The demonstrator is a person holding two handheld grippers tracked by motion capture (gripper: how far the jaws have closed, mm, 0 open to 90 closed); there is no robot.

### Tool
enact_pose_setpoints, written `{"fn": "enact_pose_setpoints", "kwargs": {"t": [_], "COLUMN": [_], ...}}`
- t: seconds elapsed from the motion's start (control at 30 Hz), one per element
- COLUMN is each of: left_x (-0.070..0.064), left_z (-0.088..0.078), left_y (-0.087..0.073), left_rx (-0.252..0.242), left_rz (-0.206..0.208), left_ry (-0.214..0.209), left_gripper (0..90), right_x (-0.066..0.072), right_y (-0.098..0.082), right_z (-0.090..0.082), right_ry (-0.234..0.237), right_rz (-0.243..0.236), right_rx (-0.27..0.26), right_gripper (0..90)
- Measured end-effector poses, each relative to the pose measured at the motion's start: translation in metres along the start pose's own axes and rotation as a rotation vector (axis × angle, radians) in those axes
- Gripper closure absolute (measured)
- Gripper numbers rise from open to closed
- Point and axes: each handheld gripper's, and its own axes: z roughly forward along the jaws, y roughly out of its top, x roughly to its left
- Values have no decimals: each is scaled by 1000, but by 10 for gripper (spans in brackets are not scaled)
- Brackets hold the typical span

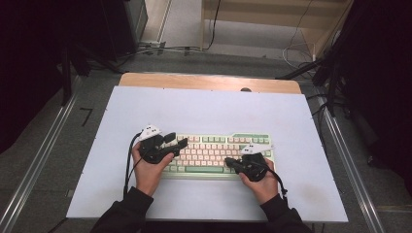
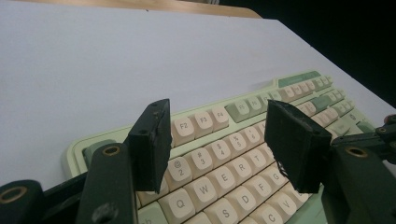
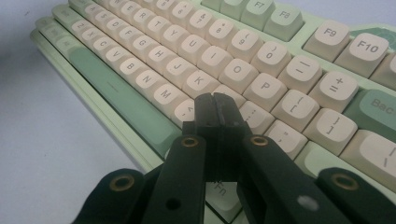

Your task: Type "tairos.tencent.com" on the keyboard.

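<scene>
Keyboard (image 1: pixel 214 154) lies flat on white mat (image 1: pixel 204 107), near your edge of it, long side toward you. Your left gripper (image 1: pixel 180 142) hangs over keyboard's left end, jaws spread apart, nothing between them; number and letter keys show through gap in left gripper view. Your right gripper (image 1: pixel 228 162) sits over keyboard's lower right part, jaws pressed together, empty, tips low over keys near comma key (image 3: pixel 187 108). Whether tips touch key: cannot tell. Both your hands rest at keyboard's near edge.

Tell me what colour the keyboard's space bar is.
The space bar is darker green than the pale green case, clearest in the right gripper view.
</scene>
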Motion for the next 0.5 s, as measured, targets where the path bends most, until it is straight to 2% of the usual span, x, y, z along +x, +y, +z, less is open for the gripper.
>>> {"fn": "enact_pose_setpoints", "kwargs": {"t": [0.2, 0.33, 0.5], "left_x": [0, 0, 0], "left_z": [0, 0, 0], "left_y": [0, 0, 0], "left_rx": [2, 4, 6], "left_rz": [-3, -7, -6], "left_ry": [-2, -6, -8], "left_gripper": [418, 418, 420], "right_x": [-2, -5, -9], "right_y": [4, 5, 5], "right_z": [-11, -16, -19], "right_ry": [15, 25, 31], "right_rz": [17, 42, 73], "right_rx": [-64, -109, -139], "right_gripper": [856, 738, 554]}}
